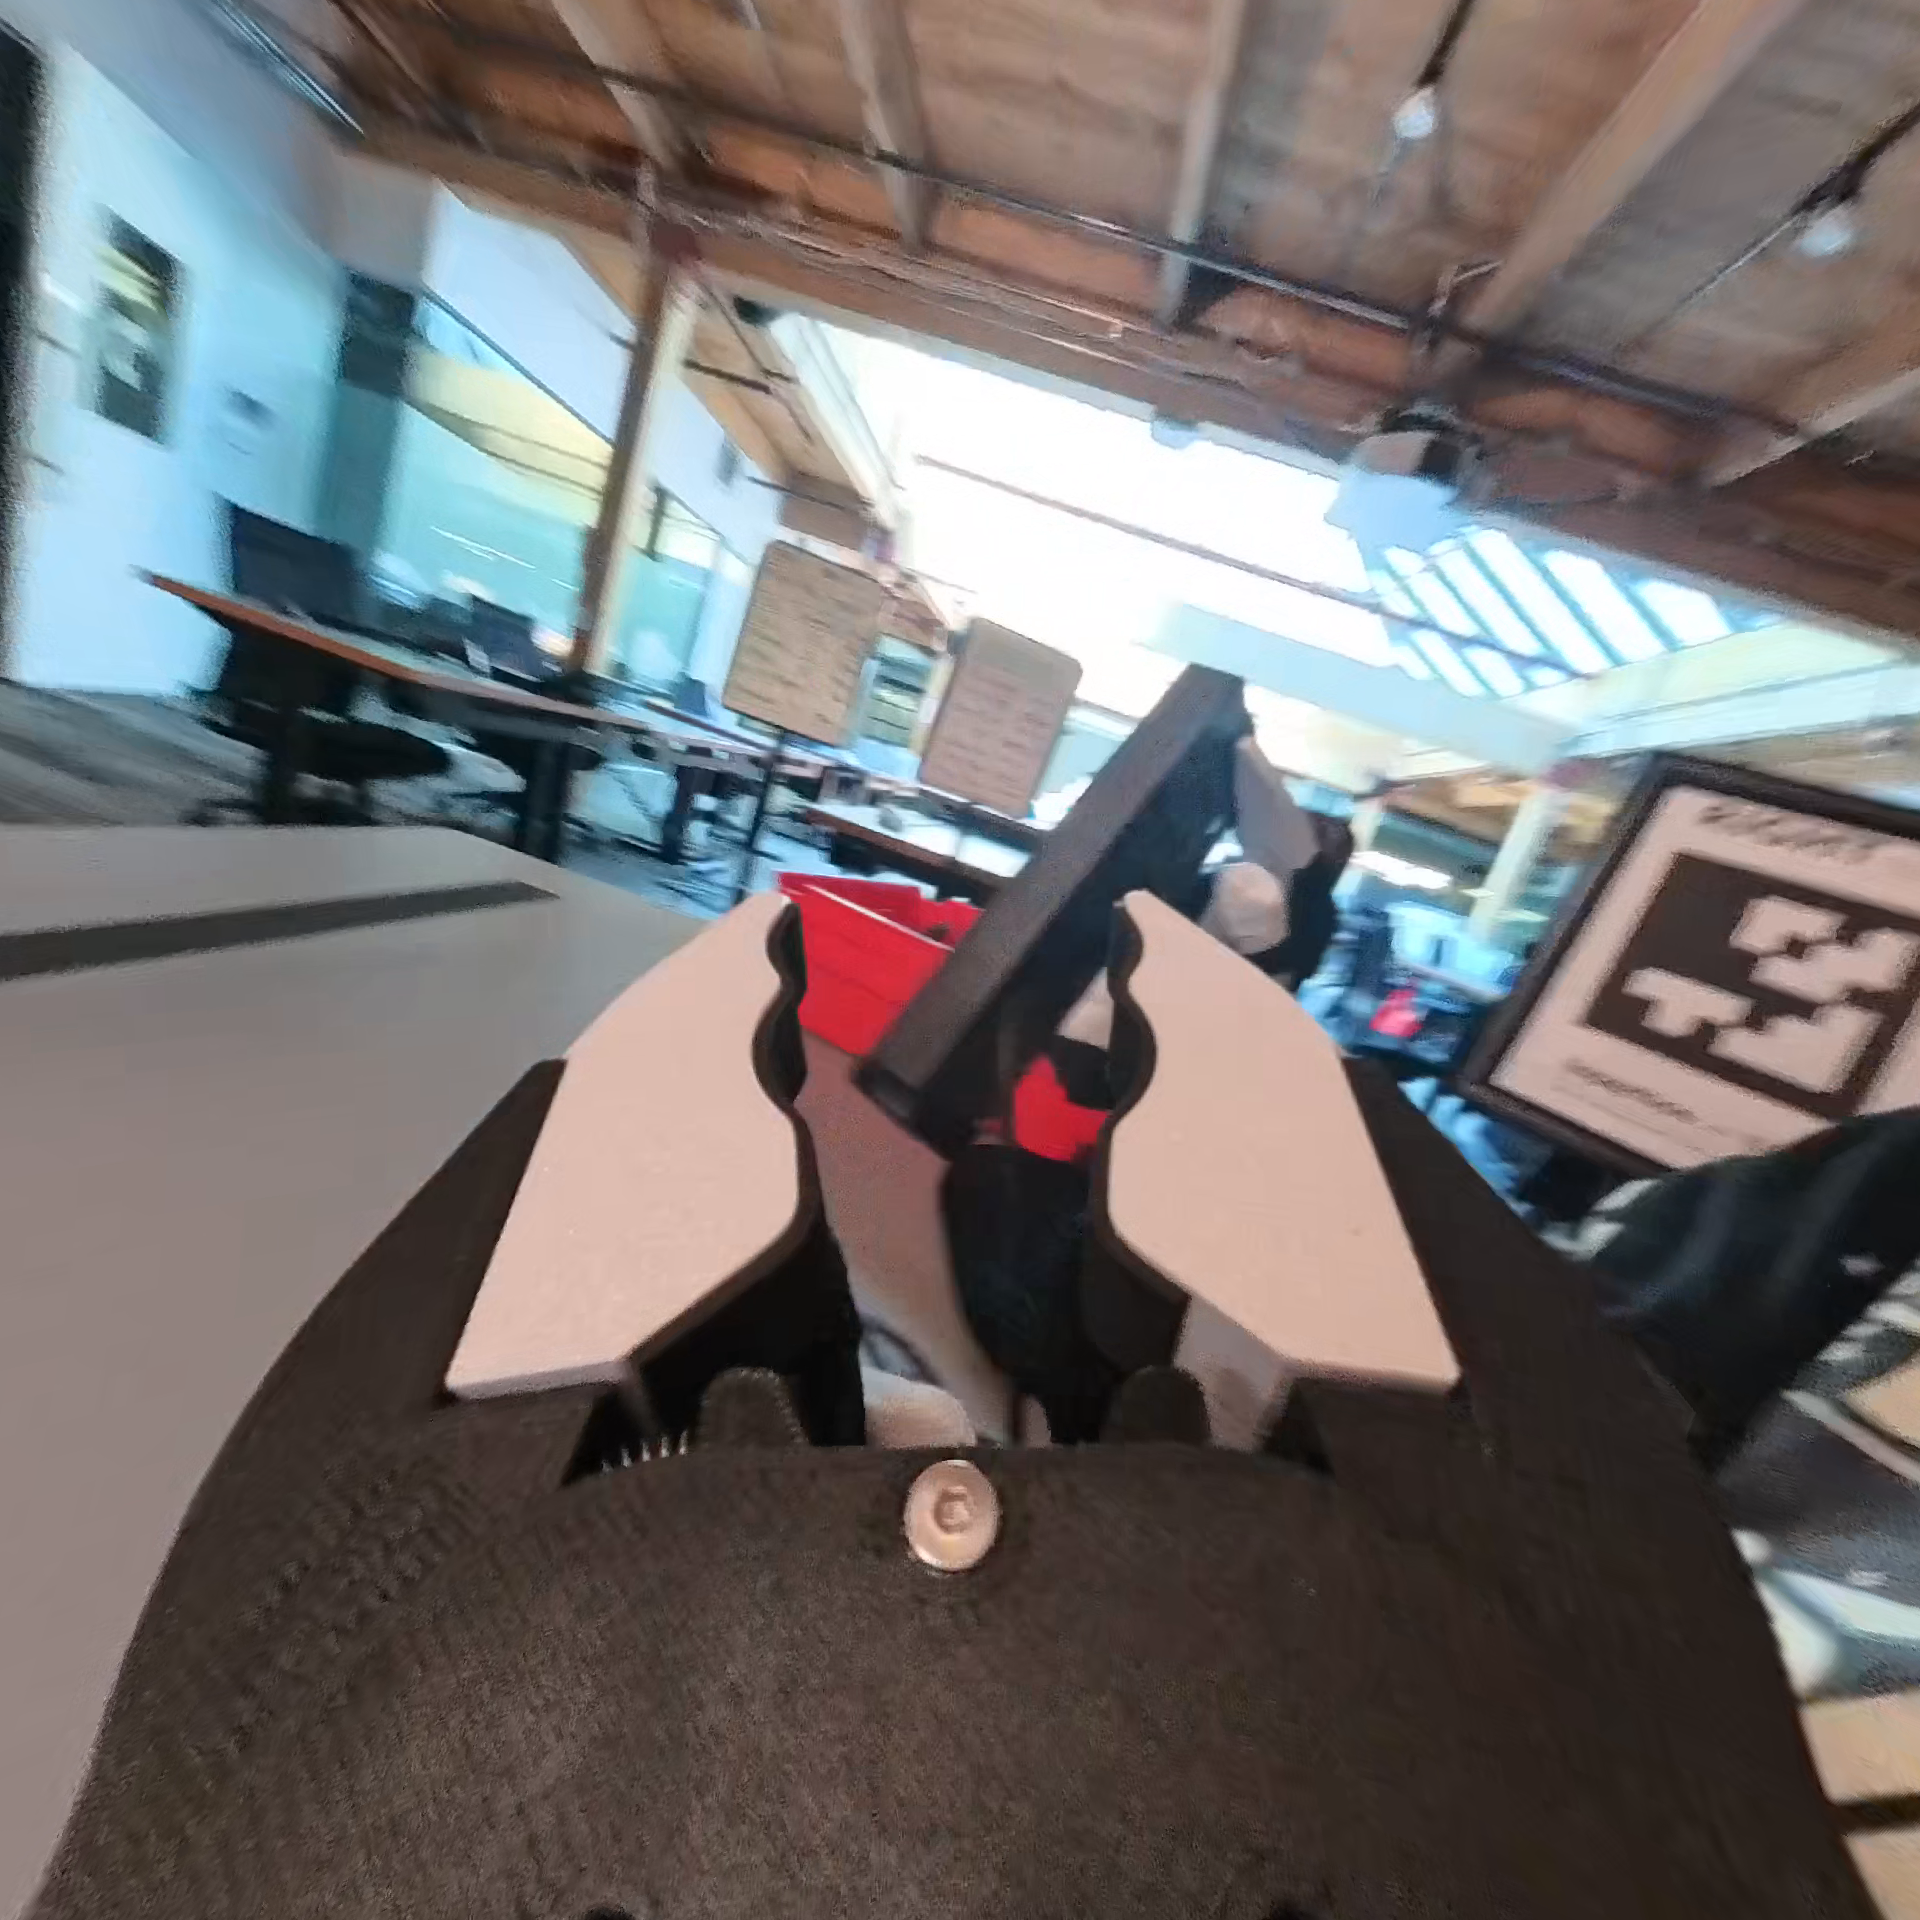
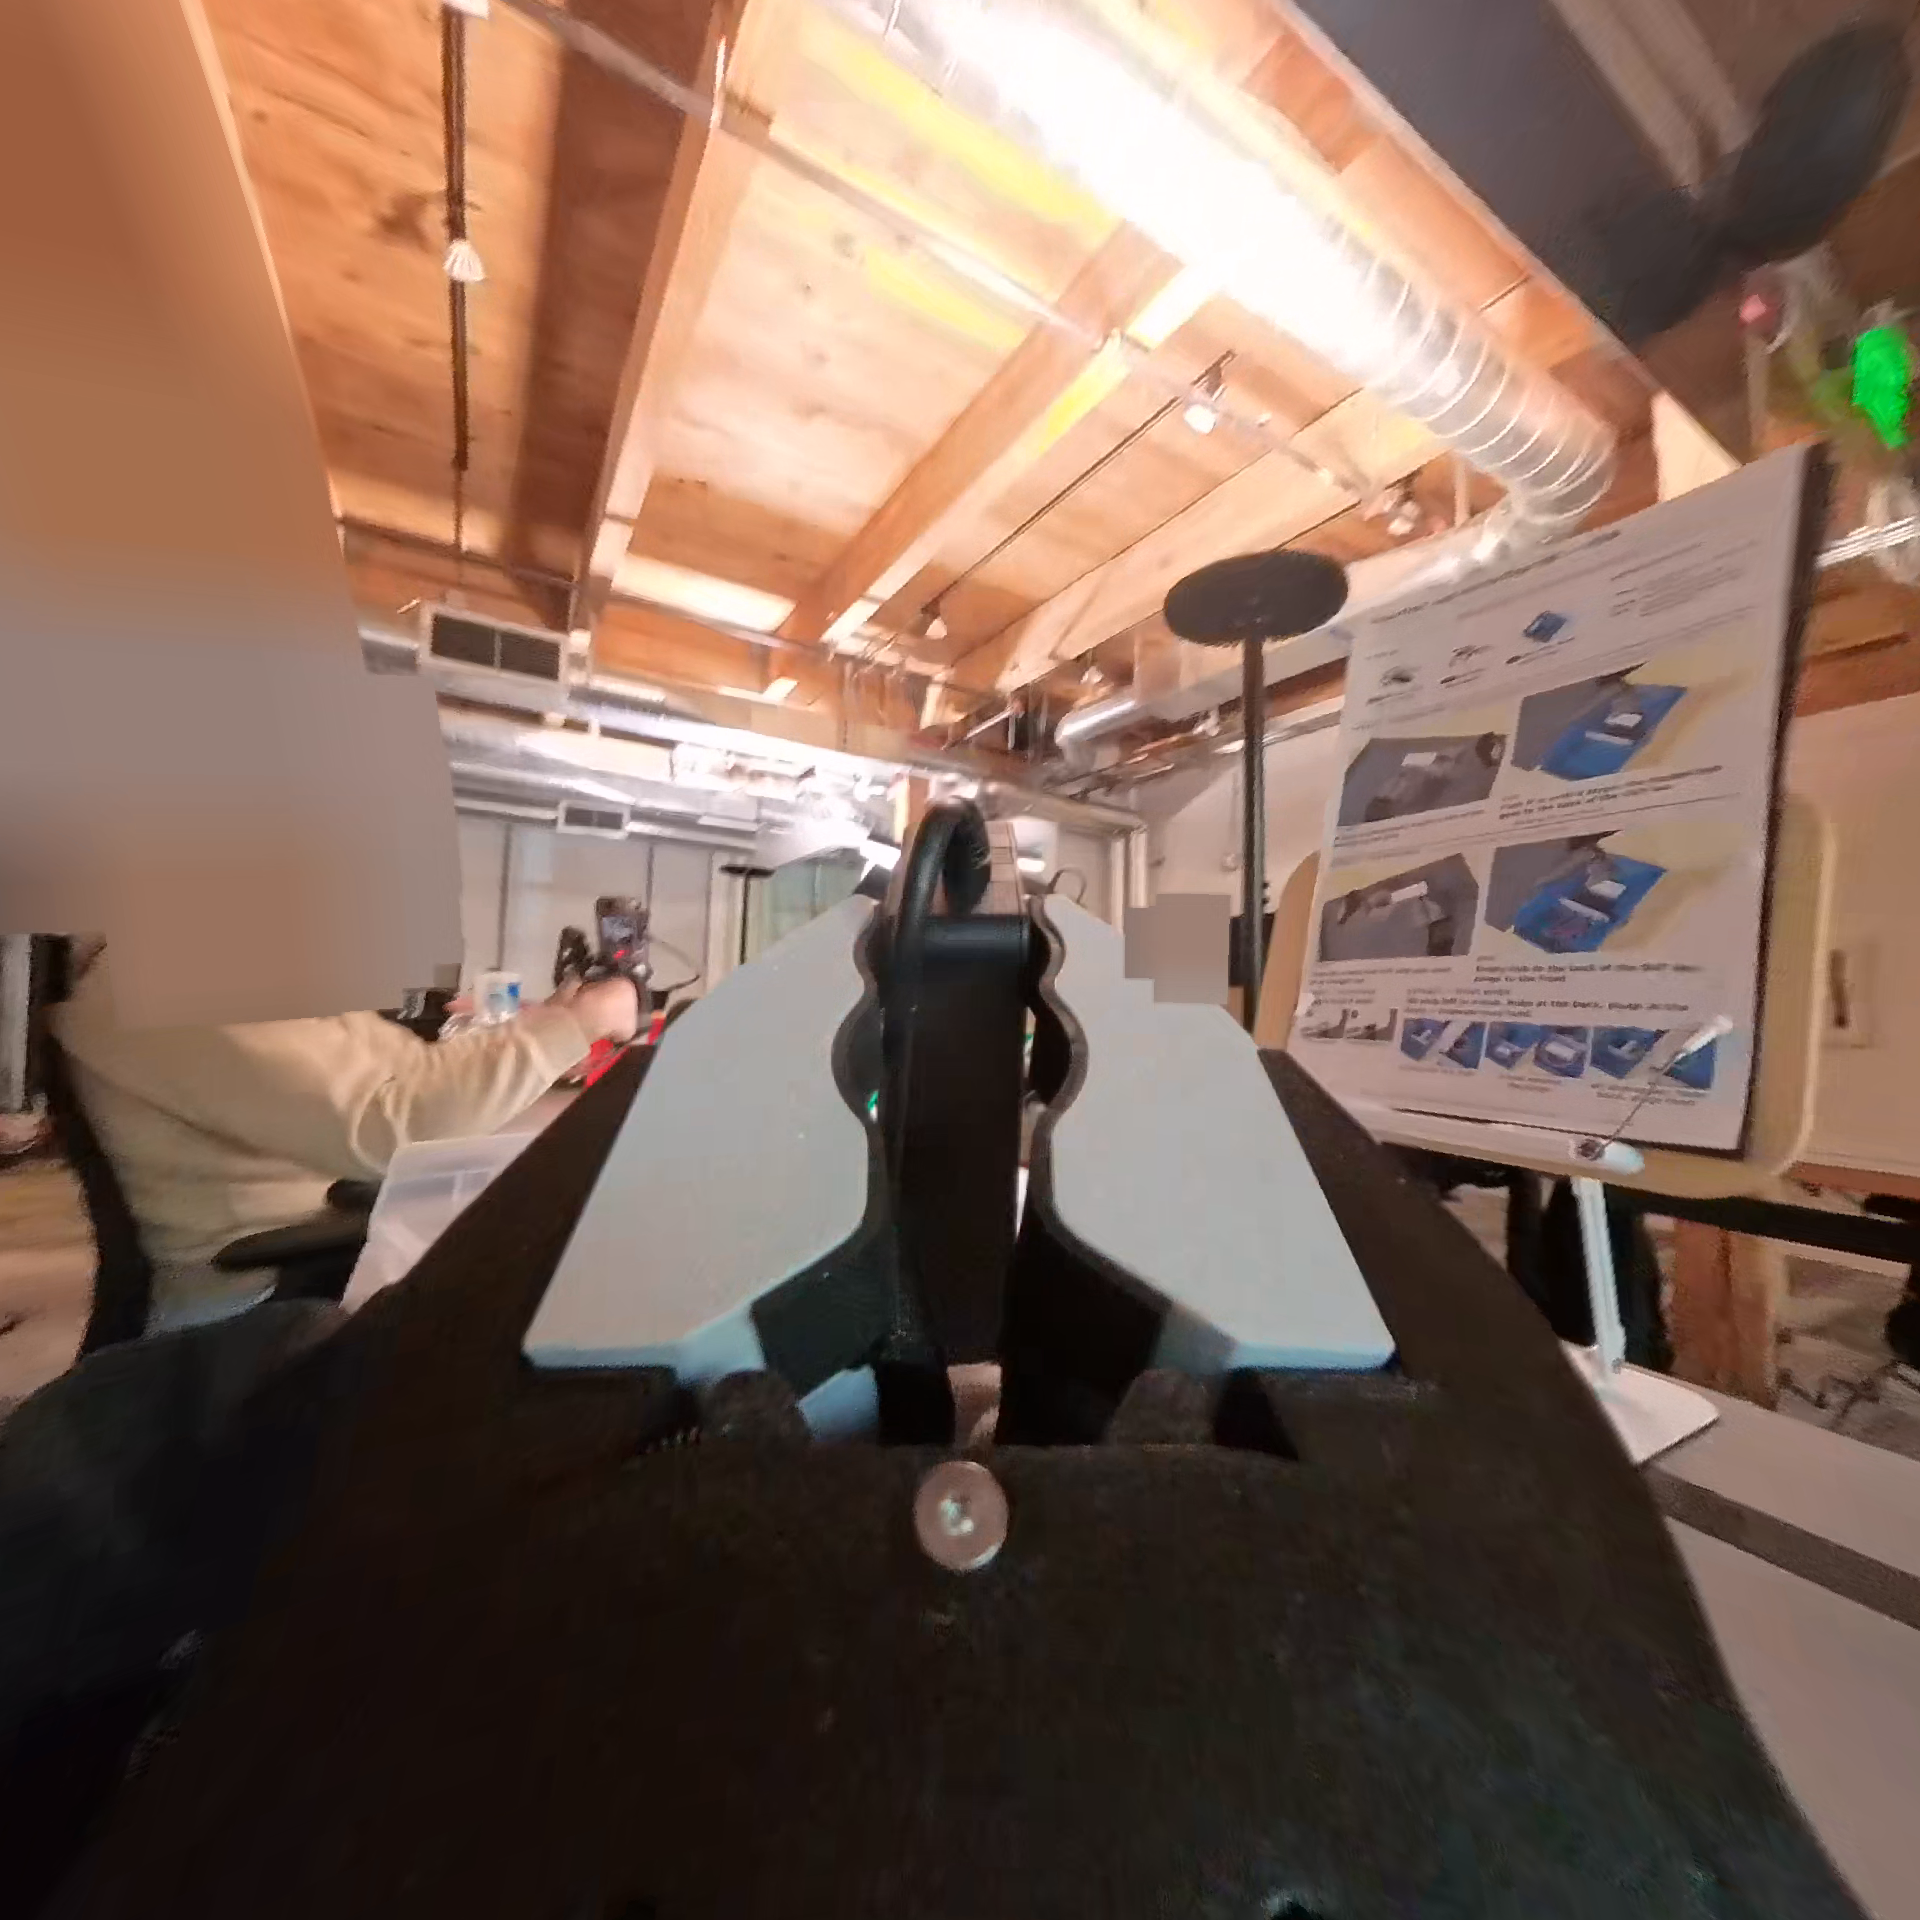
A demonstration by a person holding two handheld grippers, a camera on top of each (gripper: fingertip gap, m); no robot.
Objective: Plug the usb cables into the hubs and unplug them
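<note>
Hub (image 2: 961, 1091) clamped in right hand-held gripper (image 2: 956, 935), far end hidden; left hand-held gripper (image 1: 951, 935) released, bg blurred.

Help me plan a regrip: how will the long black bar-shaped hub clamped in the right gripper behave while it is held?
The long black bar-shaped hub looks rigid: its edges stay straight. Gripped near one end by the right gripper, it may pivot. Its black cable loops, so probably floppy and tugging.

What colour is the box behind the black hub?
Red bin, best seen in the left wrist view.
</note>
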